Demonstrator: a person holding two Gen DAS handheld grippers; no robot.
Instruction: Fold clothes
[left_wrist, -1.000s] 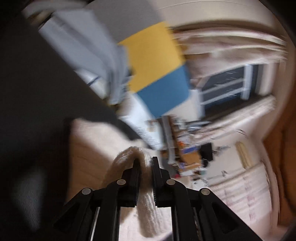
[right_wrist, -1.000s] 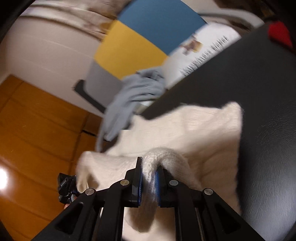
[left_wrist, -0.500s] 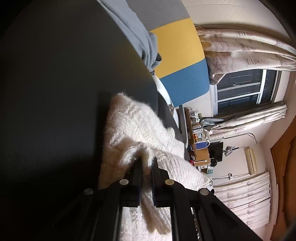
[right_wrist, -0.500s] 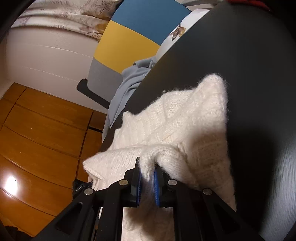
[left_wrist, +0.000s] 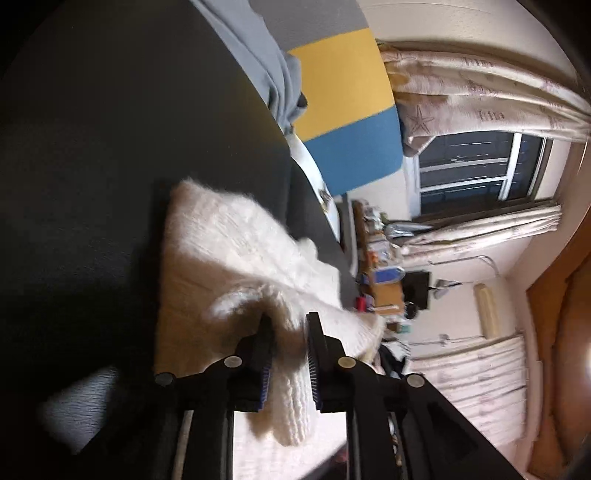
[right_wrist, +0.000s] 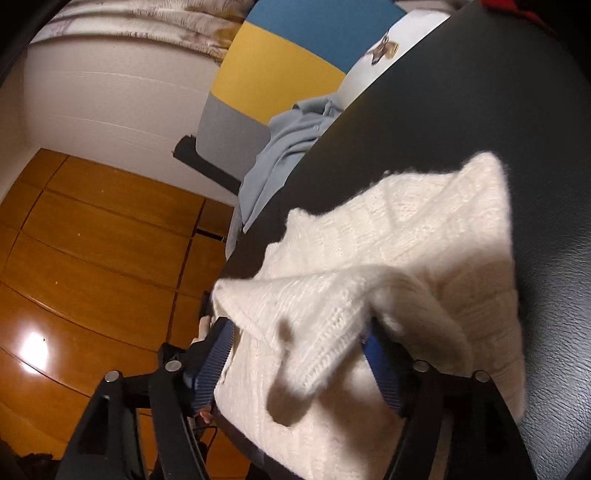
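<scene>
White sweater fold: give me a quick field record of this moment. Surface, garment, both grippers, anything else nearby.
surface: black table
garment: white knit sweater, folded over on the table
left gripper: jaws opening, sweater fold between them
right gripper: jaws opening wide, sweater edge loose between them
nearby: light blue garment draped at the table's far edge

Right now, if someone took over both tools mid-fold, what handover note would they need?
Left tool: jaws opening, a ridge of the white knit sweater between them.
Right tool: jaws opening wide, the sweater's edge draped loose between them, not gripped.
Sweater lies doubled over on the black surface, near its edge. A blue-grey garment hangs off the far side, untouched.
Done: one fold laid down.
Left: withdraw both tools, probably fold again, then the blue-grey garment.
</scene>
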